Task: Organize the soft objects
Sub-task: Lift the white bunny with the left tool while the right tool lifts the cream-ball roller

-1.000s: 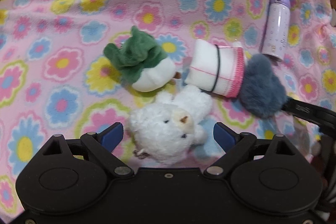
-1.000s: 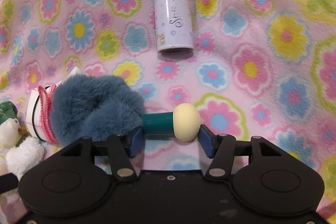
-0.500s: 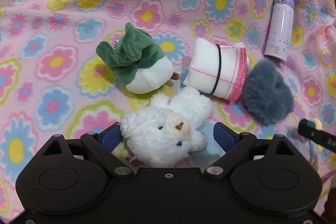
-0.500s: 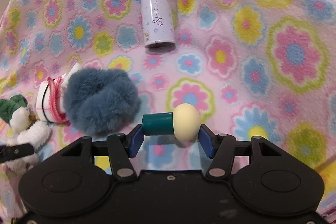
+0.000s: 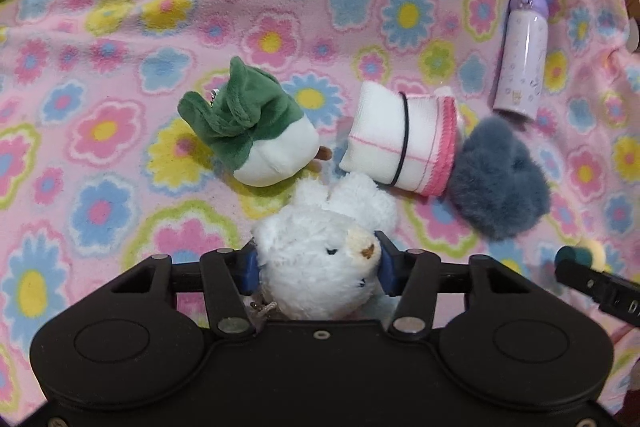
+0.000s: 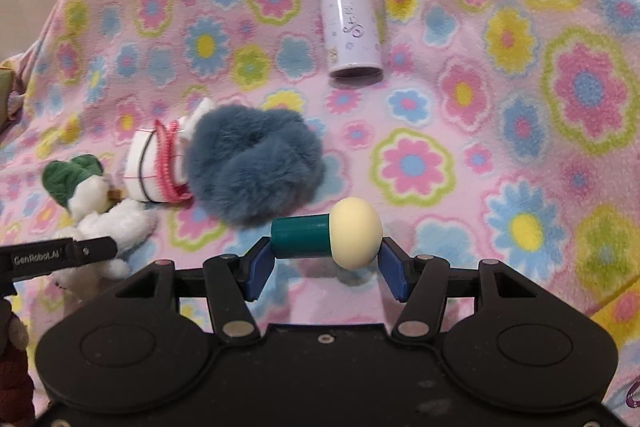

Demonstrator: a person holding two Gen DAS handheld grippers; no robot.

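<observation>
Floral blanket [image 5: 120, 27]; left tongs [image 5: 318, 265] closing on white bear [image 5: 320, 267].

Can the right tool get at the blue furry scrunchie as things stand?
Probably not yet: the right tool is shut on the mushroom toy; the blue furry scrunchie lies uncovered just beyond.

Both handheld grippers, left gripper [image 5: 318, 269] and right gripper [image 6: 326, 269], share matte black bodies with twin round housings, silver pivot screws, black linkage arms and blue finger pads [image 6: 256, 273]; white "GenRoboLAI" lettering marks the one at left of the right-wrist view.
</observation>
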